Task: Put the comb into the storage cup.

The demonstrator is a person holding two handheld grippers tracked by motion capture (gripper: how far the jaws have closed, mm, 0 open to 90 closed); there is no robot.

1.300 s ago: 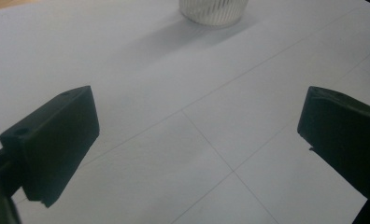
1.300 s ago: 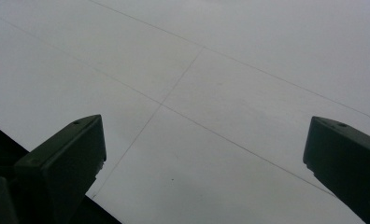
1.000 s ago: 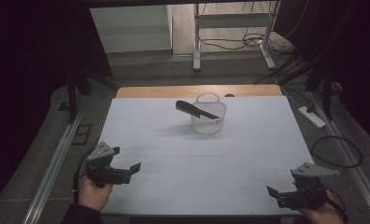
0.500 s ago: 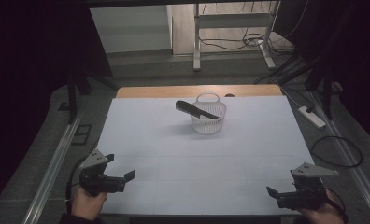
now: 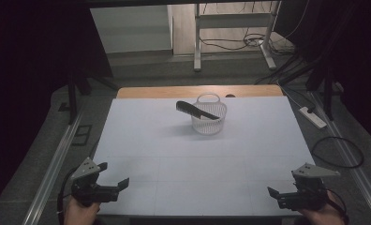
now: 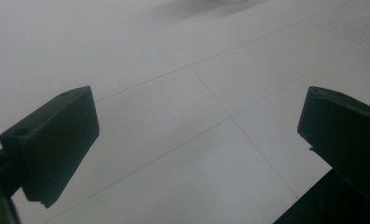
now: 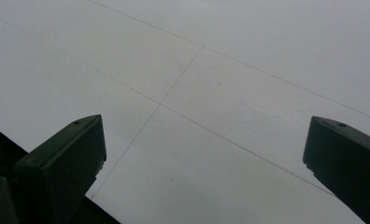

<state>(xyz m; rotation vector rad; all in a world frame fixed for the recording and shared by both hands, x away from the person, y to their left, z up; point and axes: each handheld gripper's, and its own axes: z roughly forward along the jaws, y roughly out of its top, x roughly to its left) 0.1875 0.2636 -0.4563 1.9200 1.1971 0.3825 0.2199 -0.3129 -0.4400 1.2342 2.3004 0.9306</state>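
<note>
Comb (image 5: pixel 196 109) sits propped across the rim of a small white mesh basket (image 5: pixel 211 123) at the far middle of the bench (image 5: pixel 141 136), dark handle end sticking out to the left over the white surface, the other end angling down into the basket. Both tools are well apart from it, parked at the near edge.

Going left to right: the left gripper (image 5: pixel 112 187) hangs at the near-left corner, fingers (image 6: pixel 57 140) spread wide, nothing between them but bare white sheet with its faint grid lines. Then comb and basket in the middle. Then the right gripper (image 5: pixel 276 194) at the near-right corner, same story, fingers (image 7: pixel 66 161) released and wide apart over bare bench, touching nothing.

What could go sideways from here, as a guess: the comb is only balanced on the rim, so a nudge on the overhanging end could tip it out or flip it into the basket. The basket looks light, so a one-sided grab at the comb could drag or topple it unless the other gripper steadies it. The comb is also thin and dark, so a pinch from the wrong angle might slip off.
</note>
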